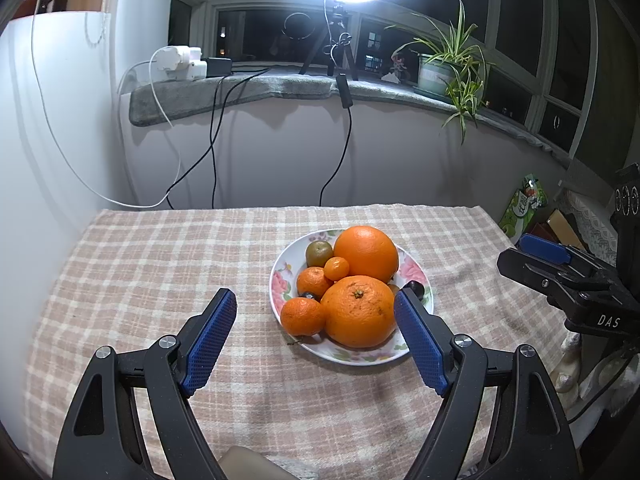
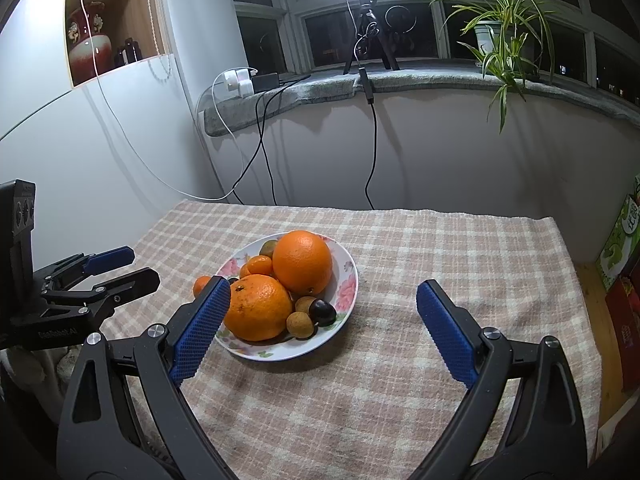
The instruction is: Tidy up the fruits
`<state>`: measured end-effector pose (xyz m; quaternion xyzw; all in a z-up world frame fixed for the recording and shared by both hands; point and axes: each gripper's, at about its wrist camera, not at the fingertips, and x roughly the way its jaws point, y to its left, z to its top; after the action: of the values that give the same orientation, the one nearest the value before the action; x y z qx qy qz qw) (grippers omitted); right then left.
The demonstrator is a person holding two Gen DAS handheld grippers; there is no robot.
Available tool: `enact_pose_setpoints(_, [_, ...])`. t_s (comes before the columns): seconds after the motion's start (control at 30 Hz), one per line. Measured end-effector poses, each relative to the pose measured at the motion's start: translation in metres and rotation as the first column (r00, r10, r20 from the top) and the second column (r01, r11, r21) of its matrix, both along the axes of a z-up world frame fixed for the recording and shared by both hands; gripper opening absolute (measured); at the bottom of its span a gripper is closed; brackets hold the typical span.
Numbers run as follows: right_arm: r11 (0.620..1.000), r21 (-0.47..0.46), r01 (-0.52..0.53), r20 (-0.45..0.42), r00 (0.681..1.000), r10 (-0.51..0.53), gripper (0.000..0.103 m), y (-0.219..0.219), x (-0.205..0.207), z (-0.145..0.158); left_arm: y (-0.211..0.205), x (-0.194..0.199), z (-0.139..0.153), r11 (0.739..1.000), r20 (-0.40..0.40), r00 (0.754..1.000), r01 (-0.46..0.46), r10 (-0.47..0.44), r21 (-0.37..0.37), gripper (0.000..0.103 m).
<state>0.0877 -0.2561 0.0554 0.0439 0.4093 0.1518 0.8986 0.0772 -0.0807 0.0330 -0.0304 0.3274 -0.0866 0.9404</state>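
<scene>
A floral white plate [image 1: 280, 280] [image 2: 346, 276] on the checked tablecloth holds two large oranges [image 1: 358, 310] [image 2: 304, 260], several small tangerines [image 1: 302, 316], a green-brown fruit [image 1: 319, 253], small brown longans [image 2: 300, 325] and a dark chestnut-like fruit [image 2: 322, 312]. My left gripper [image 1: 316, 320] is open and empty, just in front of the plate. My right gripper [image 2: 324, 308] is open and empty, in front of the plate's right side. Each gripper shows in the other's view [image 1: 536, 254] [image 2: 116, 266].
The checked cloth [image 1: 160, 264] [image 2: 440, 260] covers the table. Behind it are a wall with hanging cables [image 1: 212, 152], a windowsill with a ring light tripod [image 2: 368, 36] and a potted plant [image 1: 440, 68]. Boxes [image 2: 618, 248] stand right of the table.
</scene>
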Motion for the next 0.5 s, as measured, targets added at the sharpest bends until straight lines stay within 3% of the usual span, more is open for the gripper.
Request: enact_pose_setpoints(0.5, [1.0,0.003,0.0,-0.012,1.0,0.0,0.096,-0.0004,-0.0004,-0.0034,-0.0009,0.0001,-0.0005,1.0,-0.001,1.0,-0.001,0.001,0.004,0.081])
